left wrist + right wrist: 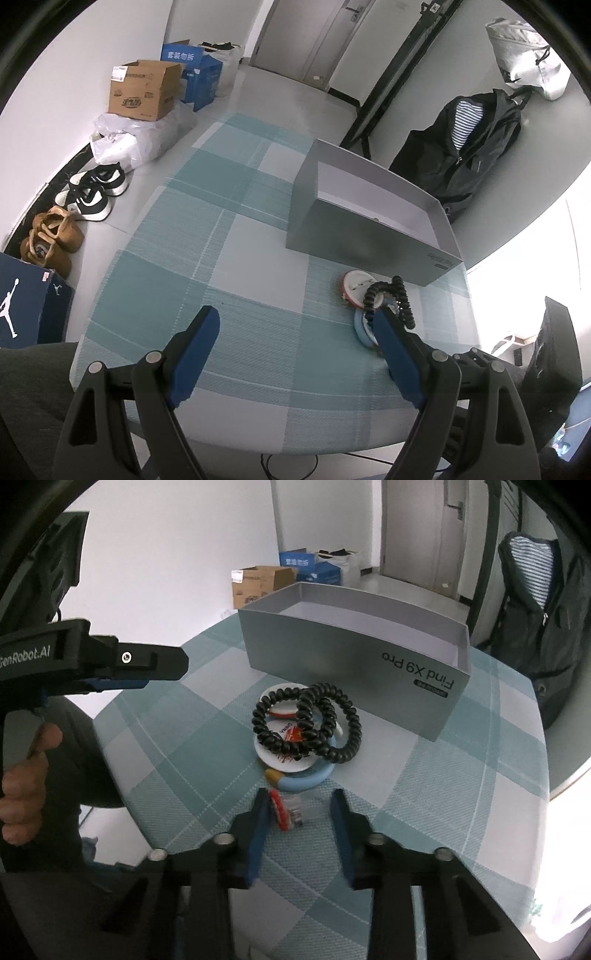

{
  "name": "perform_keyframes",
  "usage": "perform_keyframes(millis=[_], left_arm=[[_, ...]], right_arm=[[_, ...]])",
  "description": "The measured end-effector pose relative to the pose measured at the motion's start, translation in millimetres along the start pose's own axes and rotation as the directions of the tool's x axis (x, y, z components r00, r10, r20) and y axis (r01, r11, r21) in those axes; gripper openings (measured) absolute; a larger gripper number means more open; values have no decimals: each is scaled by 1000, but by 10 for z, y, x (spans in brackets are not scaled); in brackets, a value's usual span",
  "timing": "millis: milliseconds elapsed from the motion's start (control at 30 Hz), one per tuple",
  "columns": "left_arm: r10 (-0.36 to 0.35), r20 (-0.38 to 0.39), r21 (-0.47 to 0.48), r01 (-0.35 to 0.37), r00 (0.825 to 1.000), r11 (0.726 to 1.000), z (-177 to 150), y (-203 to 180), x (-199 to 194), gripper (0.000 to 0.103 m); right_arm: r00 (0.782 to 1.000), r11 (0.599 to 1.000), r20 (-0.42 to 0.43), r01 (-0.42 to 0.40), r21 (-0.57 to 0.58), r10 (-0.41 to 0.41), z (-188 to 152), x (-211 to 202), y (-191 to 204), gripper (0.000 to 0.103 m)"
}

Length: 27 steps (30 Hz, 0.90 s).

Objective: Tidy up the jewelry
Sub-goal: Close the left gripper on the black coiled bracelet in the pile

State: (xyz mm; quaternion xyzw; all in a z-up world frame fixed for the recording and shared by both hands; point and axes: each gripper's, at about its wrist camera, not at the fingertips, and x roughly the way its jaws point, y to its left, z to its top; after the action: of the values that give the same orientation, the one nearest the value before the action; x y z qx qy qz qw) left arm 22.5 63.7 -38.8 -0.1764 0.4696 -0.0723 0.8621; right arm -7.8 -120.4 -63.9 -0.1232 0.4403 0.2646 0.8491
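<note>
Jewelry pile on checked desk [236, 236], grey box [354, 657] beyond; both tools released.

Right tool [299, 812]: jaws spread, straddling a small red-and-clear piece [290, 810] lying on the desk between them, untouched; probably lined up as the next pick. Just ahead: two black coil bands [306, 720] draped over round white badges [284, 753] and a light-blue ring [314, 775], heaped close to the open box, likely their destination. Left tool [295, 328]: jaws wide, empty, the pile beside its right finger; held clear, seemingly to leave room. Right view alone shows the small piece and the left tool side-on [110, 664]. Left view alone shows the box interior, with what may be a small item inside, too small to tell.
</note>
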Motion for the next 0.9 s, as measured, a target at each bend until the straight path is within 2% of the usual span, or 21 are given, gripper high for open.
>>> perform_keyframes(millis=[300,467,633,833,867,900], left_arm=[[-44,-16,9,44,999,999,-3,-43,1,82],[-57,12,139,54,998,989,-21,-312,-52,82],[-90,-26,233,94,996,968,4,-604,-8,82],[-127,-102,272,150,987,950,14,-859,136,82],[-128,-112,272,155,985,950,22,-882,159,81],[-130,-126,273,160,983,949,37,-908,191,73]], right_arm=[[1000,998,-1,-30,57,30,22,-40,-109,29],[999,990,37,-24,140,19,58,-169,-287,29],[998,978,55,-1,208,-11,65,-265,-488,29],[997,956,61,17,292,-36,39,-338,-735,29],[997,952,62,19,306,-40,25,-348,-782,29],[997,948,63,21,317,-43,3,-361,-819,29]])
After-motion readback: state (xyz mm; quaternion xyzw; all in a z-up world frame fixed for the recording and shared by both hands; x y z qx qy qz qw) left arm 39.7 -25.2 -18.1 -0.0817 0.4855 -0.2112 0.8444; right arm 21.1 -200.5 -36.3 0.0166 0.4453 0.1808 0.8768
